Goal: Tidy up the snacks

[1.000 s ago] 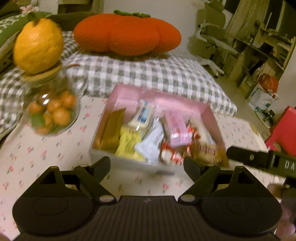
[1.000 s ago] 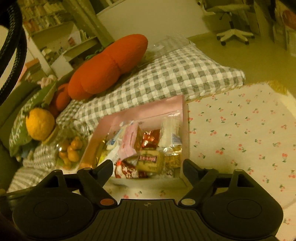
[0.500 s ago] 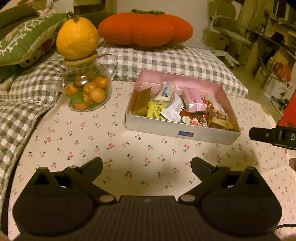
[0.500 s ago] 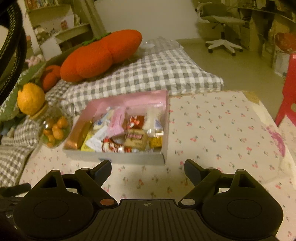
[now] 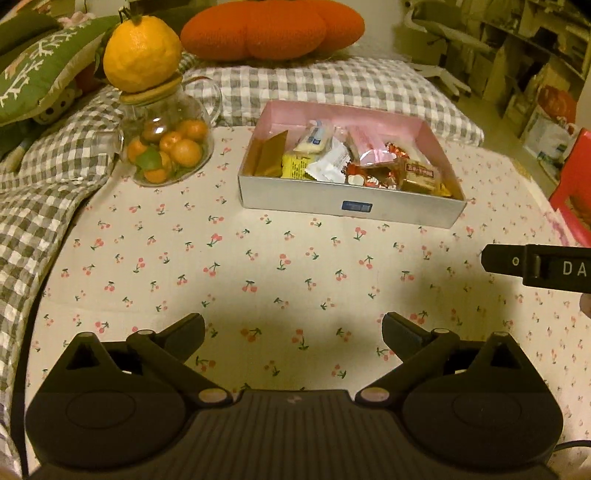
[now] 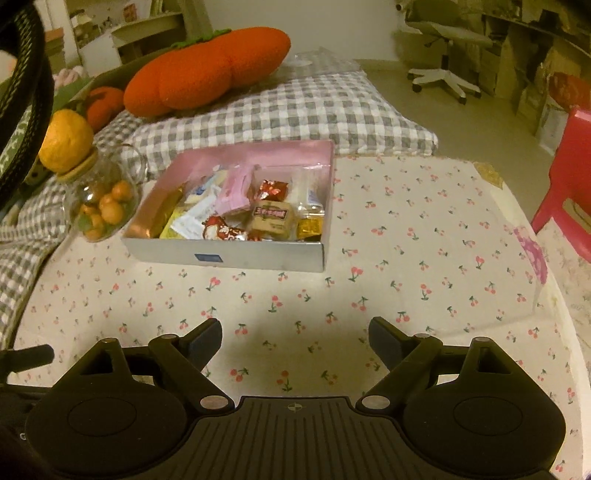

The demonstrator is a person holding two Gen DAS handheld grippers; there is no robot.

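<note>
A shallow box [image 5: 332,205] with a pink inside and a silver front wall stands on the cherry-print tablecloth [image 5: 258,280]. It holds several wrapped snacks [image 5: 354,162], gold, yellow, white, pink and red. It also shows in the right wrist view [image 6: 258,254], with the snacks [image 6: 255,210] piled inside. My left gripper [image 5: 293,328] is open and empty, well short of the box. My right gripper [image 6: 295,334] is open and empty, also well short of it. A black part of the right gripper [image 5: 539,264] shows at the right edge of the left wrist view.
A glass jar of small oranges [image 5: 166,147] with a large citrus fruit [image 5: 142,53] on its lid stands left of the box. A checked cushion [image 5: 325,86] and an orange pumpkin pillow [image 5: 273,27] lie behind. A red chair [image 6: 569,184] stands at the right.
Both grippers have pulled back from right at the box to well in front of it, so more tablecloth shows. Both stayed open. The box has not moved.
</note>
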